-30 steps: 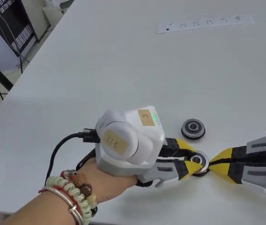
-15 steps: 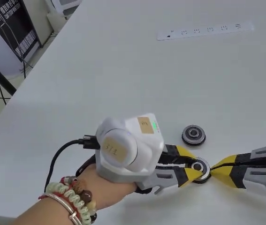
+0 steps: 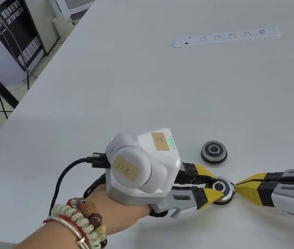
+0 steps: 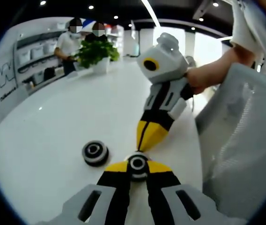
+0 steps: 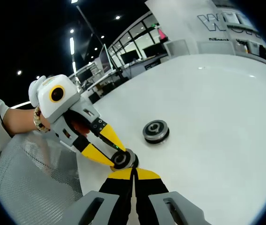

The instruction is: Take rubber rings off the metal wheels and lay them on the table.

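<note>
Left claw (image 3: 215,187) clamps the near metal wheel (image 3: 223,190). Right claw (image 5: 133,171), jaws pressed together, touches its rim. The rubber ring (image 5: 115,162) looks thin and stretchy, so pinch its outer edge. A second wheel (image 3: 213,152) lies farther off on the worktop (image 3: 136,78).

An office: white table (image 3: 136,78), power strip (image 3: 227,36), potted plant (image 4: 96,52).

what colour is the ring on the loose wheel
Black ring, clearest in the left gripper view.

Wall lettering (image 5: 216,21): is showing "WO", the rest too blurred.
Wall letter (image 4: 3,77): is showing a large "W".
Sticker (image 3: 158,141) on left gripper (image 3: 215,185): is carrying unreadable handwriting.
</note>
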`<state>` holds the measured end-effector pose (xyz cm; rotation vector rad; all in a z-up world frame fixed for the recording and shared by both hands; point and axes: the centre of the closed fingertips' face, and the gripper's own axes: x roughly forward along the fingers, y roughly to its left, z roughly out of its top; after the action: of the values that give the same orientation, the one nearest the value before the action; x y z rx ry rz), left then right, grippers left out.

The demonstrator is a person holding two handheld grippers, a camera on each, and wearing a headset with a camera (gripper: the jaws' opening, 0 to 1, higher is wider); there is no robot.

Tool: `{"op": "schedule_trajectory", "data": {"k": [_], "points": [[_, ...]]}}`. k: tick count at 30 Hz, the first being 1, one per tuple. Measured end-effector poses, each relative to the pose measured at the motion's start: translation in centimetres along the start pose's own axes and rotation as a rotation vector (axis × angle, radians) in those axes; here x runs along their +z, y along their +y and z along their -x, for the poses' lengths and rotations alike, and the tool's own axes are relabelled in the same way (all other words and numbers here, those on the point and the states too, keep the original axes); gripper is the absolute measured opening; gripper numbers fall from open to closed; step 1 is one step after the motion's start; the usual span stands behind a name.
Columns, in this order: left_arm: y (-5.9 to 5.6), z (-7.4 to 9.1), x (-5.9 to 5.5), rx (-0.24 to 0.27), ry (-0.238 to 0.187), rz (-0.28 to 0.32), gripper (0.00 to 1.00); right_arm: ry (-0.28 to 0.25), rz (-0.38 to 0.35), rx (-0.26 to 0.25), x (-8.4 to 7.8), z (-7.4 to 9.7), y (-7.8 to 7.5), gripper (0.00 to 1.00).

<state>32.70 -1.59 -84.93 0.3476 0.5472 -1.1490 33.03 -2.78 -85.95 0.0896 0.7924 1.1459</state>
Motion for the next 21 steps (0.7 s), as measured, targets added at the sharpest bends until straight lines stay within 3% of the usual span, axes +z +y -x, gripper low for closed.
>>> {"op": "schedule_trajectory", "data": {"k": [5, 10, 21], "points": [[0.03, 0.00, -0.03, -0.001, -0.005, 0.000, 0.14, -0.053, -0.148, 0.056, 0.17, 0.07, 0.19, 0.00], [0.07, 0.06, -0.08, -0.006, -0.027, 0.006, 0.14, -0.096, -0.310, 0.160, 0.49, 0.26, 0.60, 0.00], [0.06, 0.10, -0.08, -0.010, -0.064, 0.023, 0.13, -0.076, -0.373, 0.180, 0.72, 0.11, 0.87, 0.00]]}}
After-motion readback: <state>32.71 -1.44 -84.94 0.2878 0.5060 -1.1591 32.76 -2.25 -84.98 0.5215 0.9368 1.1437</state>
